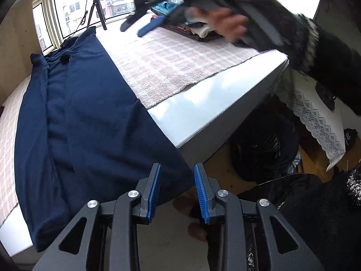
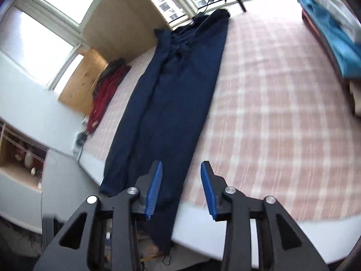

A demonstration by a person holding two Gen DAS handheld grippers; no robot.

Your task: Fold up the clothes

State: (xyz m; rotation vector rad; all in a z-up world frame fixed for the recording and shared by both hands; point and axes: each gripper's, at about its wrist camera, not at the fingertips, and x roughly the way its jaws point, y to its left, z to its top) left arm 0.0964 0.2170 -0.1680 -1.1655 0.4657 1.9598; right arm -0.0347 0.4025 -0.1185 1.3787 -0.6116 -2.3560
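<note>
Navy trousers (image 2: 171, 103) lie lengthwise toward the window, hem overhanging the near edge; both tools (image 1: 177, 192) (image 2: 181, 188) narrowly parted, empty.

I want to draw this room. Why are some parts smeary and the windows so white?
Left wrist view: the right claw and its hand are smeared by motion, and the window is blown out white. Right wrist view: the checked cover is softly blurred, the window frames curve from the fisheye, and the navy trousers stay fairly sharp.
</note>
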